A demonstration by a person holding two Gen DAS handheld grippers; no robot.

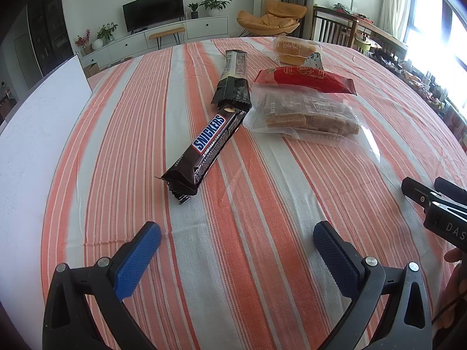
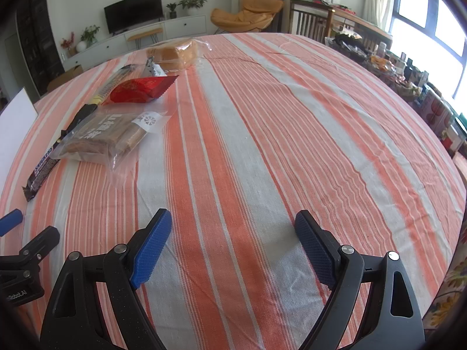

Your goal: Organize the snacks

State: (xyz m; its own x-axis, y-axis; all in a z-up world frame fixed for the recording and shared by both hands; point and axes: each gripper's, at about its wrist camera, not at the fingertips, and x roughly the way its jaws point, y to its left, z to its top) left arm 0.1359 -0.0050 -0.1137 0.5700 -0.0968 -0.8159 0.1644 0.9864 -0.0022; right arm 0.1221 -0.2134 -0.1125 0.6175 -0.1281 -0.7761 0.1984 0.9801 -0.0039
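Snacks lie ahead of us on the striped cloth point(image 1: 262, 233). Our left gripper point(image 1: 237, 243) and right gripper point(image 2: 233, 234) gape wide, empty. Nearest is the Snickers point(image 1: 204, 148): light, stiff, slick-wrapped; we judge mid-bar best. The cake bag point(image 1: 306, 116) beside it looks soft and crushable.

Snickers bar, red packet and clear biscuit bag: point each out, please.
Snickers bar point(image 1: 209, 133): left wrist view, on the blue logo.
Red packet point(image 1: 306, 79): left wrist view, middle of its top face.
Clear biscuit bag point(image 2: 108, 137): right wrist view, over the biscuits.
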